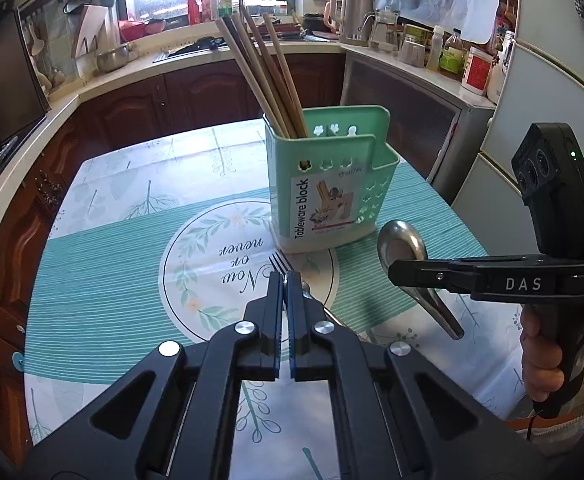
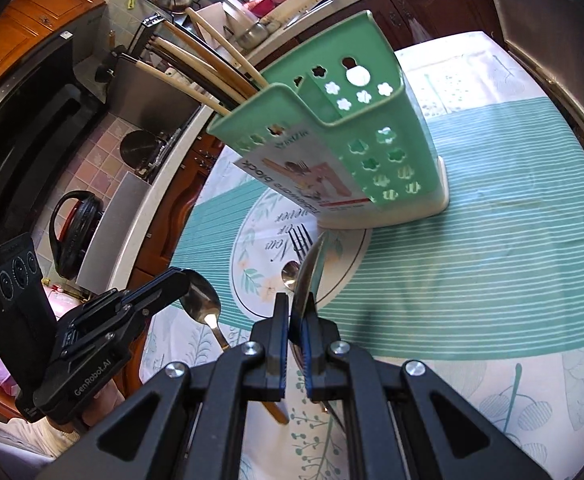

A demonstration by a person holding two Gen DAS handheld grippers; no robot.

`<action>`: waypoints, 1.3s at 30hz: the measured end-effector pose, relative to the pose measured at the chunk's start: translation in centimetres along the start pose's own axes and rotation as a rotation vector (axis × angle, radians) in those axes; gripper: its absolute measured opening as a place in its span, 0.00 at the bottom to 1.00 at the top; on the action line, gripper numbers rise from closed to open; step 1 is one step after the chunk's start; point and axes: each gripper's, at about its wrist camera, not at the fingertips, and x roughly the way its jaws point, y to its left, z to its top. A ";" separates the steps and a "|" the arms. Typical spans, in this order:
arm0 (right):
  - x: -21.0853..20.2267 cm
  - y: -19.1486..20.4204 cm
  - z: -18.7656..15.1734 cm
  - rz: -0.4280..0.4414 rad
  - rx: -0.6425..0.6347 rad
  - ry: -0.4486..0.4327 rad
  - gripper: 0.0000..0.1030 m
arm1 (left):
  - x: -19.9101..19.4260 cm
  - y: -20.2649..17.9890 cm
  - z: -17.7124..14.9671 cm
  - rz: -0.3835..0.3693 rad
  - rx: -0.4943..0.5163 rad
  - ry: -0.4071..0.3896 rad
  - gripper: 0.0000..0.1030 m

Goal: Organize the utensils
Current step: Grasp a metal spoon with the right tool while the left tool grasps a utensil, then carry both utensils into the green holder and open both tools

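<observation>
A green utensil holder (image 1: pixel 324 184) (image 2: pixel 352 140) stands on the table with several chopsticks (image 1: pixel 260 68) (image 2: pixel 212 68) in its back compartment; the front compartment looks empty. My right gripper (image 1: pixel 396 272) (image 2: pixel 296 304) is shut on a large steel spoon (image 1: pixel 402 244) (image 2: pixel 310 272), held off the table in front of the holder with its bowl up. My left gripper (image 1: pixel 285 280) (image 2: pixel 180 284) is shut on a smaller spoon (image 2: pixel 200 300) whose handle trails down. A fork (image 1: pixel 279 262) (image 2: pixel 298 242) and a small spoon (image 2: pixel 290 274) lie on the tablecloth near the holder's base.
The table, covered by a teal-striped tablecloth (image 1: pixel 112 264), is ringed by a kitchen counter (image 1: pixel 140 68) at left and back. A fridge (image 1: pixel 532 92) stands at right. A person's hand (image 1: pixel 540 356) grips the right tool's handle.
</observation>
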 end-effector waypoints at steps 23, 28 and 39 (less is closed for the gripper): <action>-3.1 1.1 1.0 0.048 -0.045 -0.090 0.05 | -4.4 -1.3 3.2 -0.012 0.012 -0.098 0.00; -3.7 1.5 1.1 0.057 -0.057 -0.108 0.05 | -5.6 -1.9 4.5 -0.028 0.019 -0.123 0.00; -5.3 2.4 2.3 0.081 -0.073 -0.164 0.05 | -8.3 -1.9 9.6 -0.063 -0.001 -0.171 0.00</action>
